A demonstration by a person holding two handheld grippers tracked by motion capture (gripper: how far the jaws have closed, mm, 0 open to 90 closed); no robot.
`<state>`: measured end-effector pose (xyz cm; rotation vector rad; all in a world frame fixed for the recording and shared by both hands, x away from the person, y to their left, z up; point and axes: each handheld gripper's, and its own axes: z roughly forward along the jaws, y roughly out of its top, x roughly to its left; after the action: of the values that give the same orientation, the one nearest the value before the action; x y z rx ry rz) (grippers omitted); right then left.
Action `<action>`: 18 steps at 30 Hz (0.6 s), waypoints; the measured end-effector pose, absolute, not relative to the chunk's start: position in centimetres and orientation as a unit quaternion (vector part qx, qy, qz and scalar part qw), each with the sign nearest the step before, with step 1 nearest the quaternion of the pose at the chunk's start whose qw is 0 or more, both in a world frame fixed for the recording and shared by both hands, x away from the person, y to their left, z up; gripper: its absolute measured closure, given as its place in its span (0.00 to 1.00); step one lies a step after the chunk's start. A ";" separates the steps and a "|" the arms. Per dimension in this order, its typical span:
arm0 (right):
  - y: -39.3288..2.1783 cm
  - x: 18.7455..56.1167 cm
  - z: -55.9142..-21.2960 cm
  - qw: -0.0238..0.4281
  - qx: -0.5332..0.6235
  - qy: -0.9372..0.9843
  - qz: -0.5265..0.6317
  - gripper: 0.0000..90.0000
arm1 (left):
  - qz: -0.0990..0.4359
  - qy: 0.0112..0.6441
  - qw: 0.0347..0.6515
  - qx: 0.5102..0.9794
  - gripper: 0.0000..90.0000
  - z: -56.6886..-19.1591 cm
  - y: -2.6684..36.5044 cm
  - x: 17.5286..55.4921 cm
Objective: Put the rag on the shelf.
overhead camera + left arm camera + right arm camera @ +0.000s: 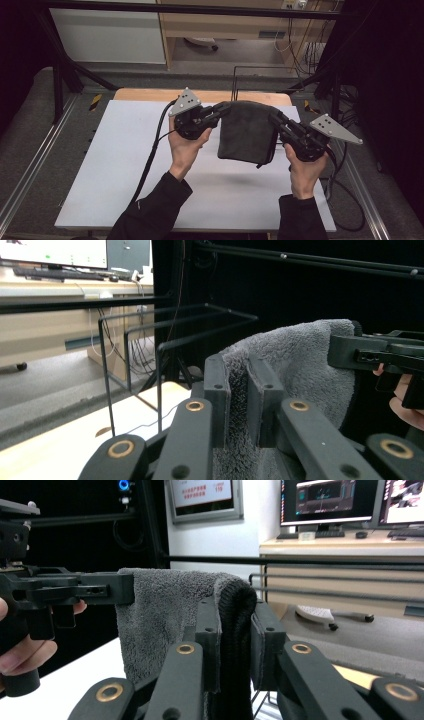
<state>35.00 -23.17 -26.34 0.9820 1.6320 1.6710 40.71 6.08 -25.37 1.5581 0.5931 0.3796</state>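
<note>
A dark grey fleecy towel [247, 132] hangs in the air above the white table mat [125, 165], held by its two upper corners. My left gripper [224, 108] is shut on its left corner and my right gripper [274, 119] is shut on its right corner. The left gripper view has the towel [295, 360] pinched between my own jaws, with the right gripper [345, 352] clamping its far edge. From the right gripper view the towel [165, 615] is folded over between my jaws, and the left gripper [120, 589] grips the far corner.
A black wire rack [260, 80] stands at the table's far edge, just behind the towel; the same wire rack [165, 340] rises close by in the left gripper view. Cables [150, 155] trail from both grippers. A wooden desk [225, 25] and dark curtains lie beyond.
</note>
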 end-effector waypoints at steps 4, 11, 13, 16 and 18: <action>-23.5 35.2 -25.6 0.309 0.369 0.602 0.637 0.87 | 0.169 0.258 0.664 0.681 0.90 -24.6 5.6 41.1; -23.9 35.9 -23.9 0.327 0.365 0.587 0.644 0.87 | 0.179 0.255 0.675 0.669 0.90 -22.7 4.9 42.0; -24.0 36.1 -23.3 0.334 0.365 0.584 0.644 0.87 | 0.183 0.251 0.676 0.668 0.90 -22.1 4.6 42.3; -24.2 36.5 -22.5 0.341 0.363 0.577 0.647 0.87 | 0.187 0.247 0.680 0.665 0.90 -21.3 4.3 42.7; -24.3 36.6 -22.1 0.346 0.362 0.573 0.649 0.87 | 0.188 0.246 0.682 0.662 0.90 -20.9 4.0 43.0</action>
<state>36.59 -24.32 -22.06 0.9396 1.4879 1.6831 42.99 4.03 -20.92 1.4851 0.5523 0.4211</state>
